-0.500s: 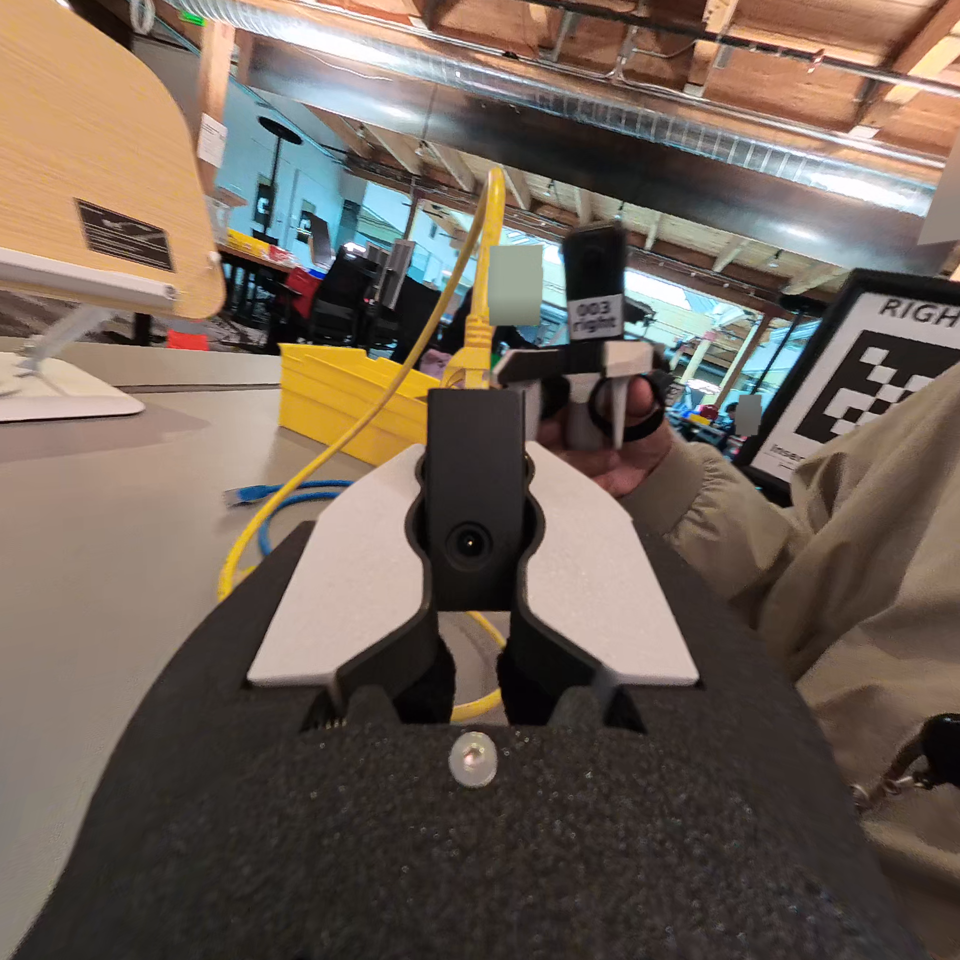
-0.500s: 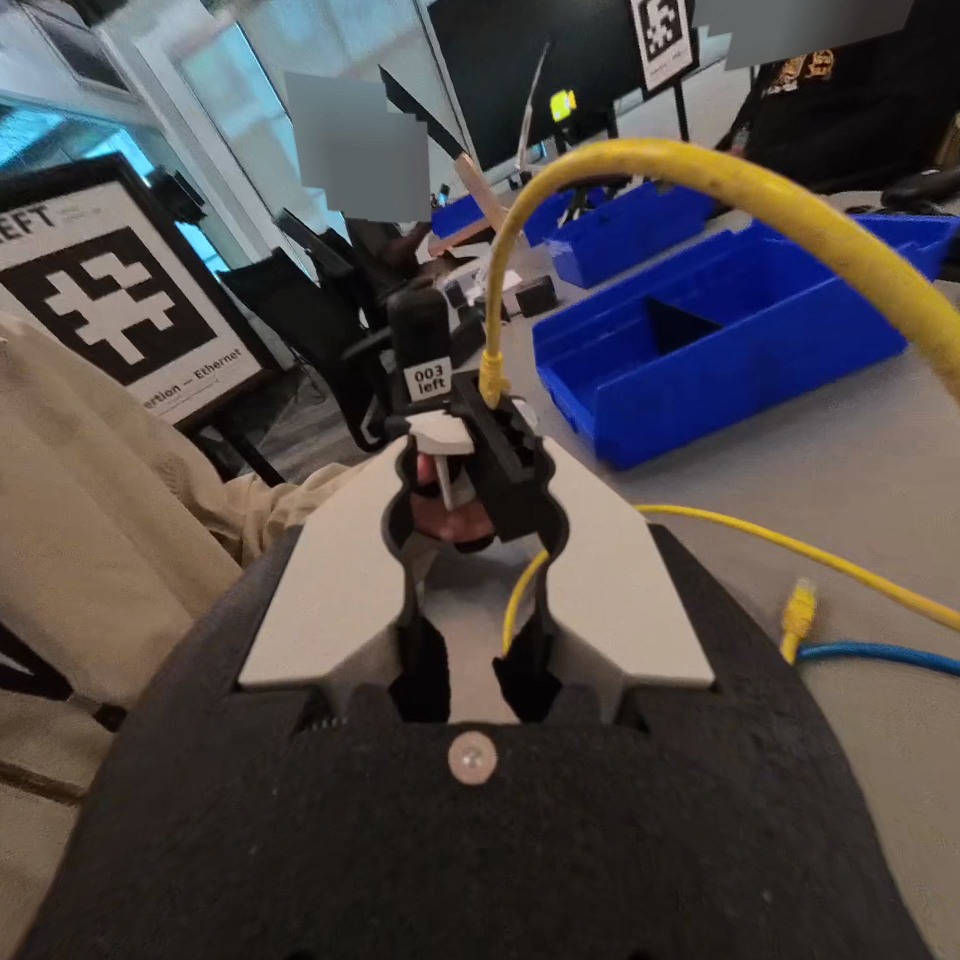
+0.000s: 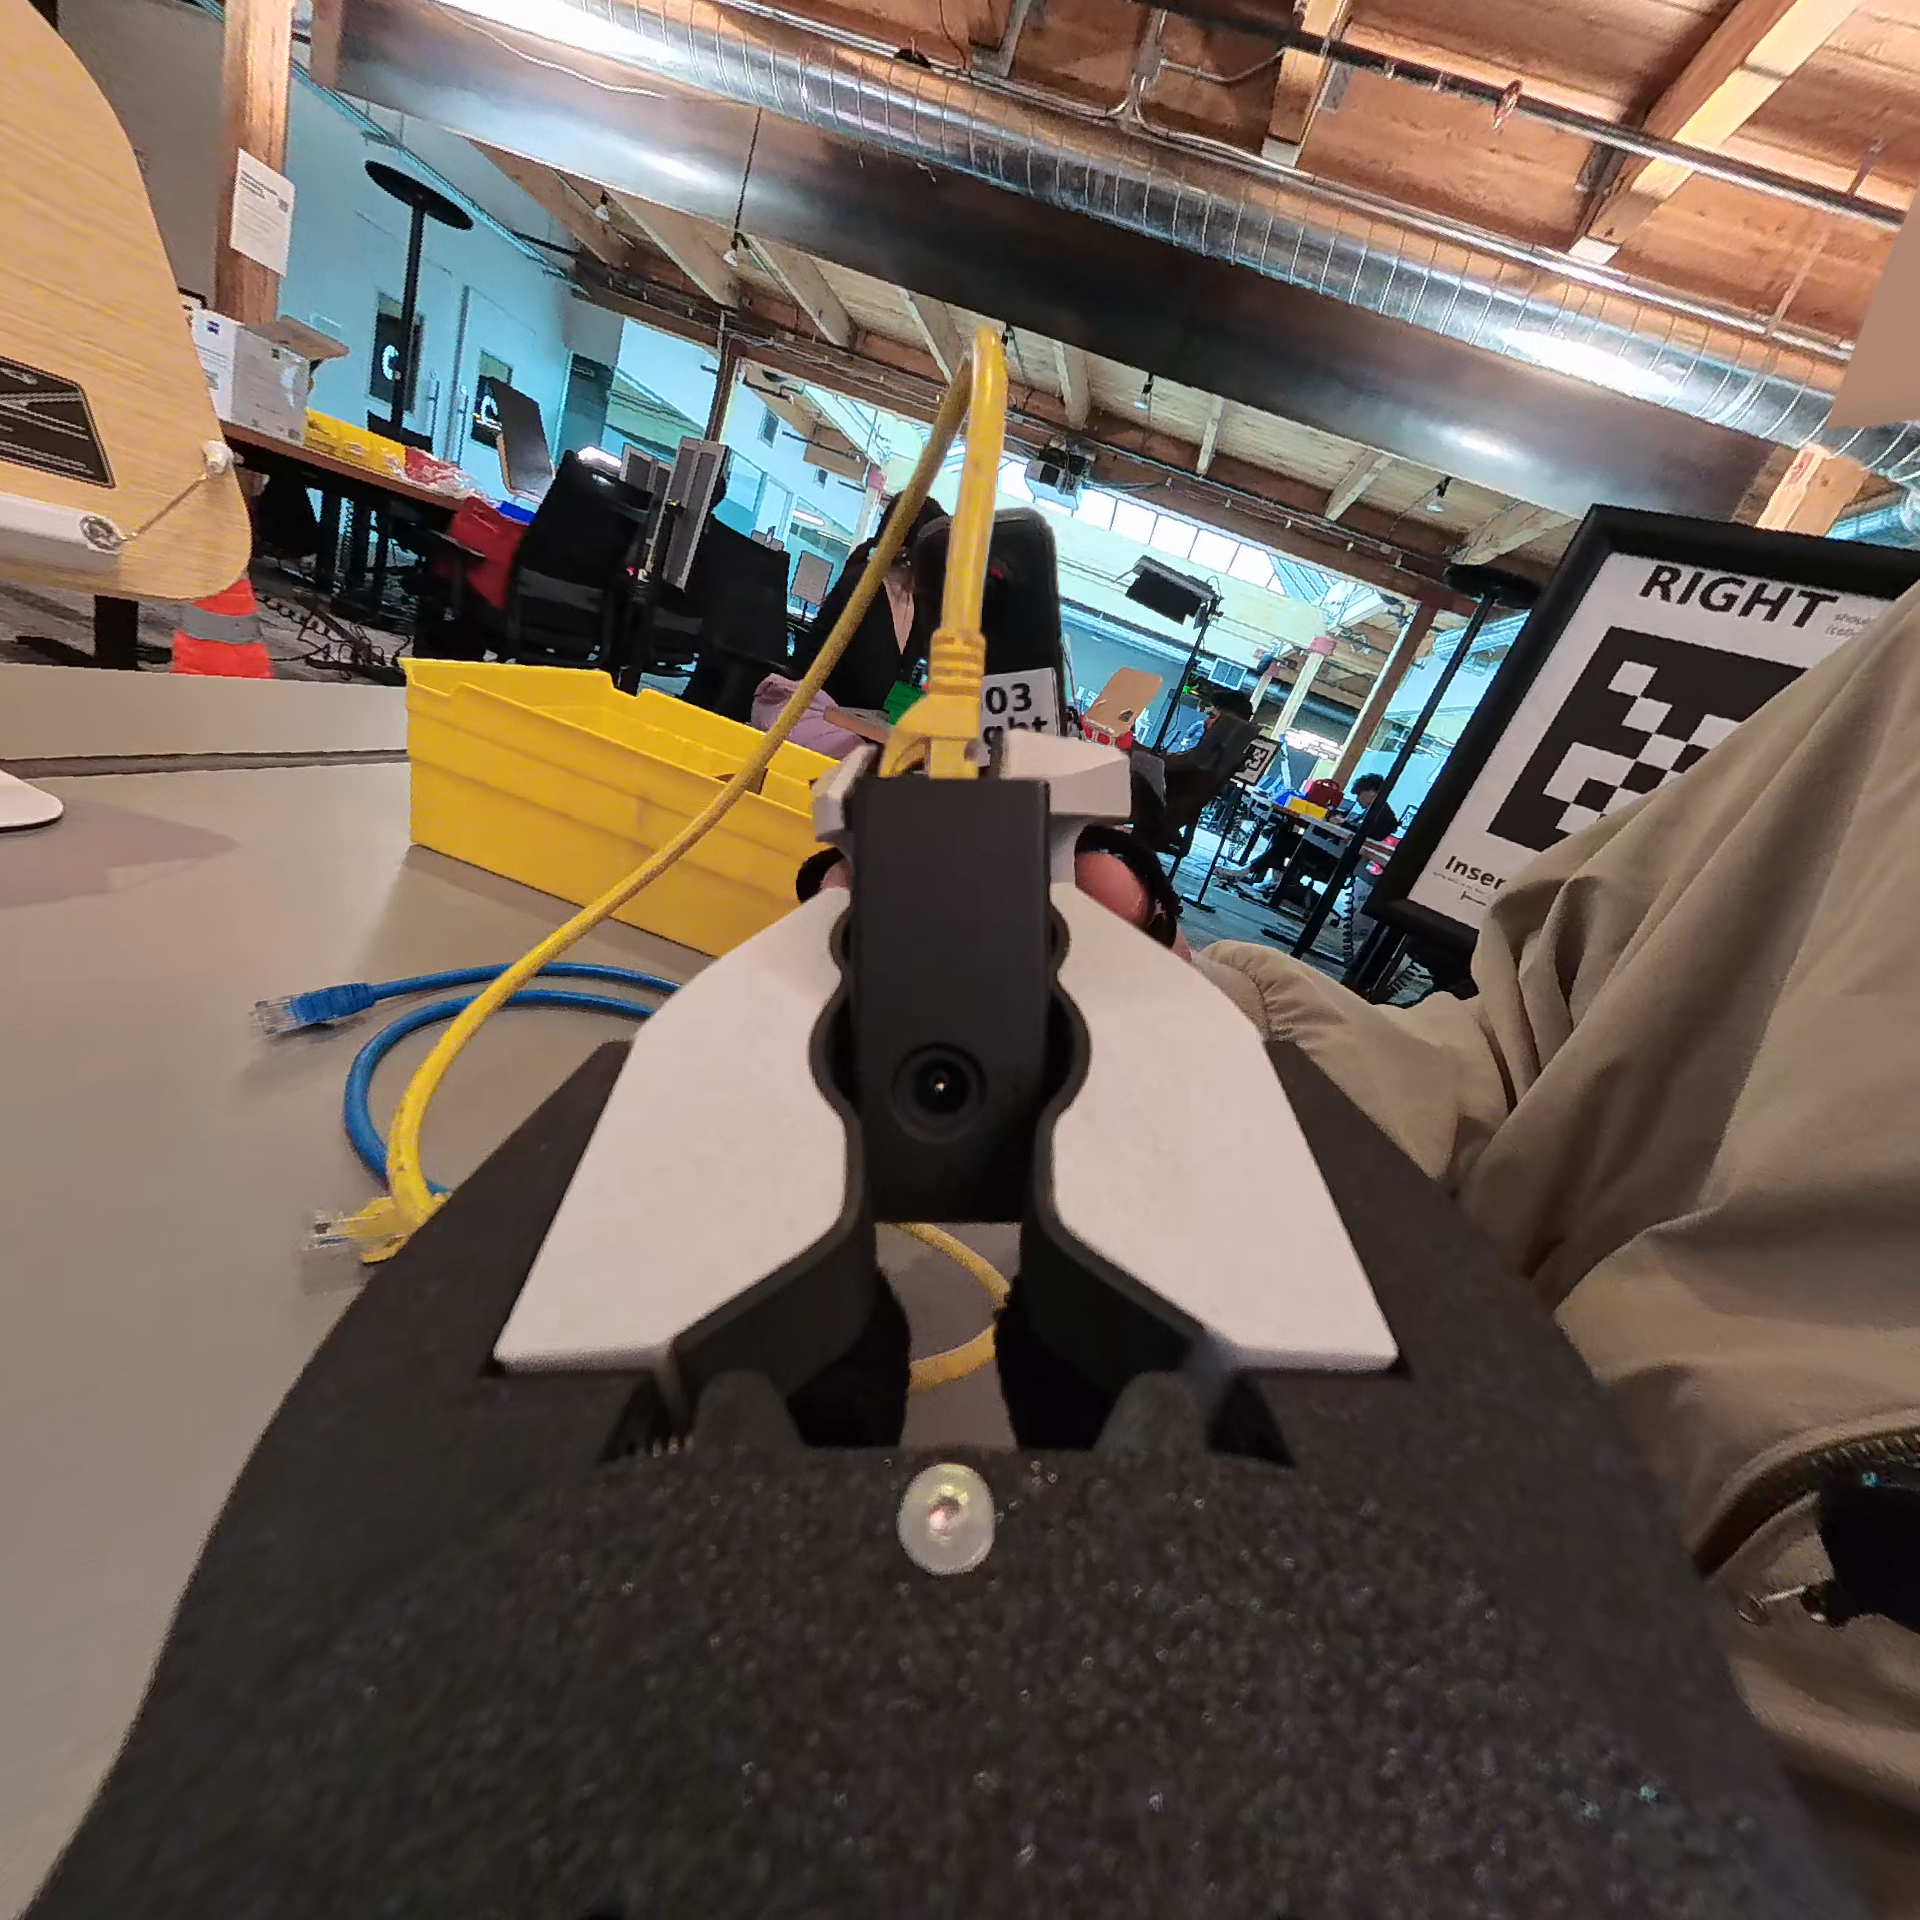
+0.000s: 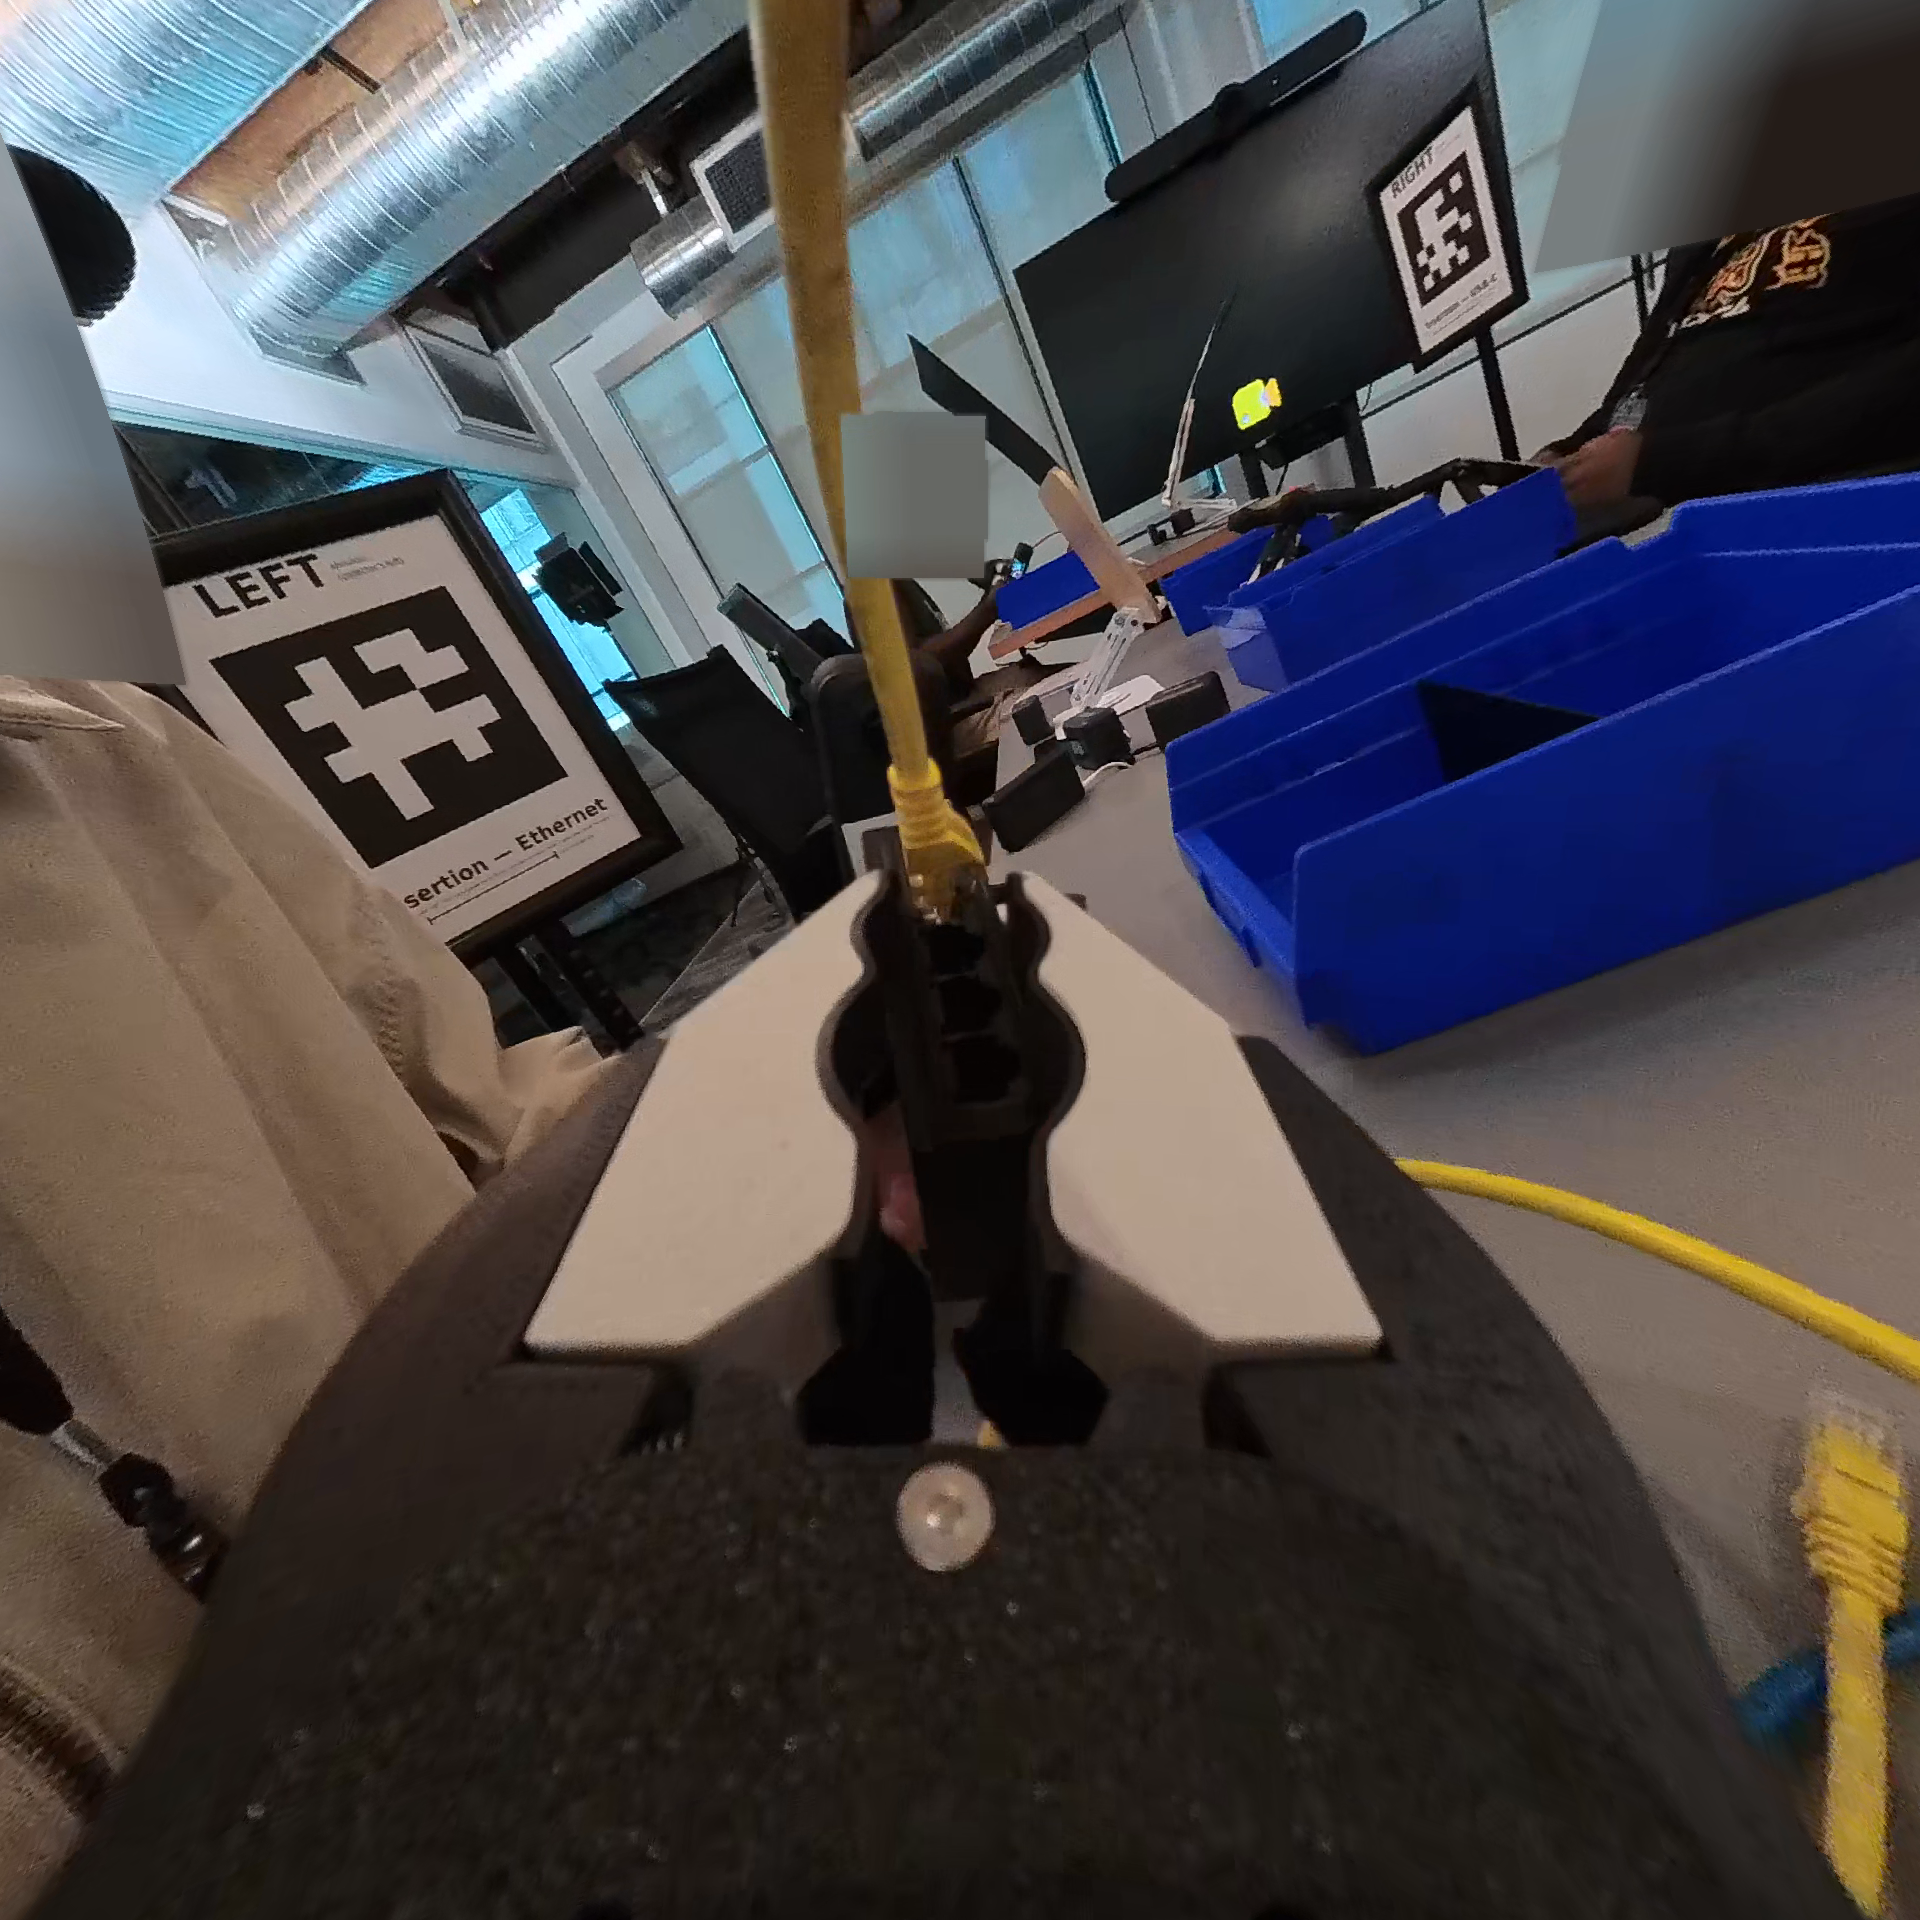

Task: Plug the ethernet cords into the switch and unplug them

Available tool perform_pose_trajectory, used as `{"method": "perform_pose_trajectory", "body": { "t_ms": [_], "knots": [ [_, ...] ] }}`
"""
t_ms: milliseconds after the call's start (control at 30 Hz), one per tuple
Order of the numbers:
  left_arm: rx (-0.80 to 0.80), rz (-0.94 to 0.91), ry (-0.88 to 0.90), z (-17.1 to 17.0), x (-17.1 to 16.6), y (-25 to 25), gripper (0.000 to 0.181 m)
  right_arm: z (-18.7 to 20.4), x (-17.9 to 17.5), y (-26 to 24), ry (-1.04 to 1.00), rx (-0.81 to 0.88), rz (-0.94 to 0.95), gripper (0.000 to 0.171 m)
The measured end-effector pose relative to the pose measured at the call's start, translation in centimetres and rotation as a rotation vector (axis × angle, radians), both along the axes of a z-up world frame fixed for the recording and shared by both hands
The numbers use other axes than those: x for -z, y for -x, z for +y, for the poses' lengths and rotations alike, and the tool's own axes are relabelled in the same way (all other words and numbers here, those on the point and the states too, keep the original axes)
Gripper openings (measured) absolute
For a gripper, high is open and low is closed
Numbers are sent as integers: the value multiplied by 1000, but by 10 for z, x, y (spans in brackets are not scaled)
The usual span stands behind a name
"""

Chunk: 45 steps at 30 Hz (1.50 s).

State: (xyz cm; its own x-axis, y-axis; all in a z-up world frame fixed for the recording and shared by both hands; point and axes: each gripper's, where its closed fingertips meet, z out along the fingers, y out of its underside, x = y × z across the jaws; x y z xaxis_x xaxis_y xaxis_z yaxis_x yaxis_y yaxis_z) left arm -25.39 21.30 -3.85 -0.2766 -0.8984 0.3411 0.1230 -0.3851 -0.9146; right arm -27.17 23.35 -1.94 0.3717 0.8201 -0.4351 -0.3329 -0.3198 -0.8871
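My left gripper is shut on the black switch and holds it upright above the table. A yellow ethernet plug stands in the switch's top end. In the right wrist view the switch shows edge-on with its row of ports, and the yellow plug sits in the farthest one. My right gripper is shut on that plug, and its white fingertips show behind the switch. The yellow cord rises straight up from the plug.
The yellow cord's free end and a blue cord lie on the grey table at the left. A yellow bin stands behind them. Blue bins stand to the right. Framed marker signs and the person's beige sleeve are close by.
My right gripper has moved in over the switch and closed on the yellow plug. The cord, which arched to the side, now rises straight up. The left gripper still holds the switch.
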Motion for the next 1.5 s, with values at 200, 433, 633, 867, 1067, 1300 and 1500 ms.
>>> {"method": "perform_pose_trajectory", "body": {
  "t_ms": [200, 433, 633, 867, 1067, 1300, 1500],
  "knots": [
    [9, -2, 7, -2, -1, 0, 29, 0, -1, 1, 20, -23, 39, 15],
    [22, 2, 6, -5, 0, -2, 29, -3, -2, 2, -5, -40, 22, 13],
    [52, 28, -8, -11, 5, -4, 29, -8, 1, 1, -62, -48, -56, 11],
    [85, 98, 21, -12, 10, -7, 29, -6, 4, -3, -24, -62, 25, 10],
    [132, 192, 23, -10, 20, -3, 30, -3, 11, -1, -76, -26, -14, 9],
    [150, 277, -24, -10, 32, 2, 30, 1, -1, -11, -101, -7, 121, 10],
    [87, 260, -73, -3, 34, 4, 29, 10, 11, -43, -92, 52, -170, 11]
  ]
}}
